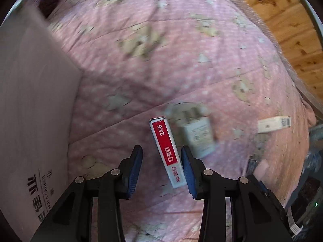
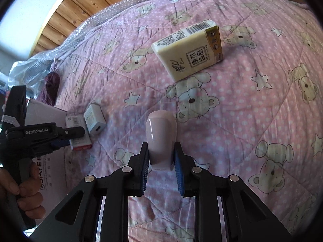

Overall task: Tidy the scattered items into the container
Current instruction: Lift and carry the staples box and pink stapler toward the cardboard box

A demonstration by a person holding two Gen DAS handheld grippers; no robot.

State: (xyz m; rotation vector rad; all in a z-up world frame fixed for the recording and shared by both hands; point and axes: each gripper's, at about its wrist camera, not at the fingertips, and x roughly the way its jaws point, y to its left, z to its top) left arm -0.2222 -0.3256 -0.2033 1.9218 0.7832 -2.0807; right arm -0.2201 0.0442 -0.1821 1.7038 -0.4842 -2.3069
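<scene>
Scattered items are lying across the pink bear-print quilt (image 2: pixel 232 121) on the bed, and I am working over them with both claws.

Left claw (image 1: pixel 161 169): I am holding it wide open. The red-and-white staple box (image 1: pixel 167 153) is sitting between the fingers, close against the right-side pad; I cannot tell whether that pad is touching it. The left-side pad is standing clear of the box. In the right wrist view the same claw (image 2: pixel 77 136) is reaching in from the left edge, with the staple box (image 2: pixel 79 134) at its tips and my hand (image 2: pixel 24 189) gripping the handle.

Right claw (image 2: pixel 161 161): I am keeping it closed on a pale pink rounded object (image 2: pixel 161 139), both blue pads pressing against its sides above the quilt.

Remaining items:
- White charger (image 2: pixel 94 120) is lying just beside the staple box, on the quilt; it is appearing blurred in the left wrist view (image 1: pixel 198 137).
- Tissue pack (image 2: pixel 189 50) is lying well apart from the others, farther up the quilt.

Container: the cardboard box (image 1: pixel 34 104) is standing at the left of the left claw, its printed wall facing the camera. In the right wrist view its corner (image 2: pixel 48 111) is showing behind the left claw, near the staple box.
</scene>
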